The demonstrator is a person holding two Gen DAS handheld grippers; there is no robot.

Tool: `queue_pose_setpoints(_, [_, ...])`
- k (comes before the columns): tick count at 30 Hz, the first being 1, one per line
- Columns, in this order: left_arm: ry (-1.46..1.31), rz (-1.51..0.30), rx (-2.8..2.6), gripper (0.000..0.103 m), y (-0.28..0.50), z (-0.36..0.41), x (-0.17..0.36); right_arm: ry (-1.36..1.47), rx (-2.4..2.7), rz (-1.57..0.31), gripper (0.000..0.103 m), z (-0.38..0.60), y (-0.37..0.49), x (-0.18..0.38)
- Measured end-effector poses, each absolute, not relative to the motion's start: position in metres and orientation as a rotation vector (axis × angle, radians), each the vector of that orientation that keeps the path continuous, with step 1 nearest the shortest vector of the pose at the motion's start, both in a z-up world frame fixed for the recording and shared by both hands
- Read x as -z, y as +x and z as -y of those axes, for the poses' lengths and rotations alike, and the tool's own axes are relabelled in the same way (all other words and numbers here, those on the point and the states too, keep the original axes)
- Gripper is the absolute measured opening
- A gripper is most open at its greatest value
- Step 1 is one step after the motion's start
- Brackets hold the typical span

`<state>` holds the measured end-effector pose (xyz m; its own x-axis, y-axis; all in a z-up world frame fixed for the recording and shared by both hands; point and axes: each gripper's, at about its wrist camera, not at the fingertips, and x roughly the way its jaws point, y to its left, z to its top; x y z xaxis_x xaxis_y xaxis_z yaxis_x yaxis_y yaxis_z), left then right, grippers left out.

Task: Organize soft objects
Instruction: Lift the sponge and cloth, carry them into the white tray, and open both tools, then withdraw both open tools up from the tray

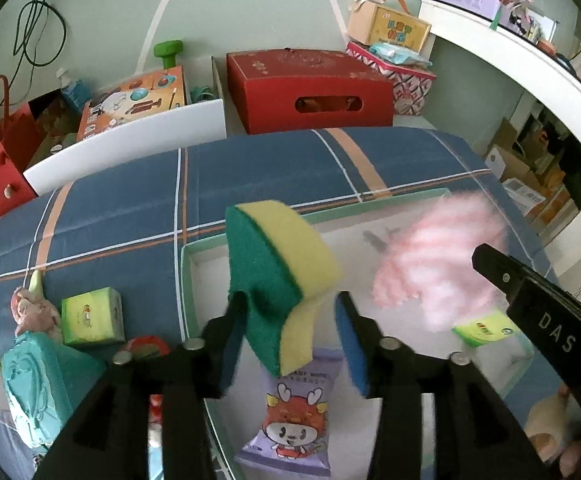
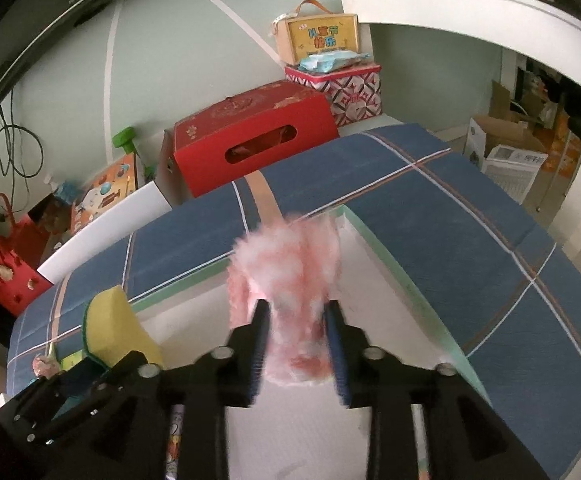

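My left gripper (image 1: 290, 308) is shut on a yellow and green sponge (image 1: 278, 272) and holds it above a shallow white tray with a mint rim (image 1: 188, 280). My right gripper (image 2: 296, 320) is shut on a fluffy pink and white cloth (image 2: 286, 280) over the same tray (image 2: 390, 264). The cloth (image 1: 438, 256) is blurred in the left wrist view. The sponge (image 2: 118, 328) shows at the lower left of the right wrist view. A purple cartoon packet (image 1: 290, 420) and a green tissue pack (image 1: 482, 330) lie in the tray.
The tray lies on a blue plaid cover (image 1: 130, 200). Left of it are a green tissue box (image 1: 90, 316), a teal pack (image 1: 34, 384), a pink plush toy (image 1: 30, 308) and a tape roll (image 1: 146, 346). A red box (image 1: 310, 88) stands behind.
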<state>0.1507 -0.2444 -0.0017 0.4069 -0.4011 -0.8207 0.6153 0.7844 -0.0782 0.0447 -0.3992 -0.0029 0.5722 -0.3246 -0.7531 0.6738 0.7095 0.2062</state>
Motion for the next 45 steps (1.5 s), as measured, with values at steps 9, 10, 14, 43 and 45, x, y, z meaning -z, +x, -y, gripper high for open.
queue_pose_setpoints(9, [0.165, -0.955, 0.646, 0.062, 0.154, 0.225, -0.019, 0.487, 0.649, -0.722, 0.055, 0.397, 0.028, -0.020])
queue_pose_setpoints(10, [0.162, -0.953, 0.640, 0.062, 0.155, 0.223, -0.021, 0.483, 0.652, -0.725, 0.057, 0.397, 0.026, -0.022])
queue_pose_setpoints(14, [0.128, -0.956, 0.618, 0.062, 0.160, 0.211, -0.027, 0.465, 0.664, -0.738, 0.058, 0.395, 0.023, -0.025])
queue_pose_setpoints(43, [-0.045, -0.981, 0.442, 0.085, 0.192, 0.168, -0.013, 0.454, 0.643, -0.800, 0.066, 0.387, 0.029, -0.018])
queue_pose_setpoints(45, [-0.054, -0.992, 0.435, 0.085, 0.194, 0.166, -0.010, 0.456, 0.640, -0.800, 0.066, 0.386, 0.029, -0.018])
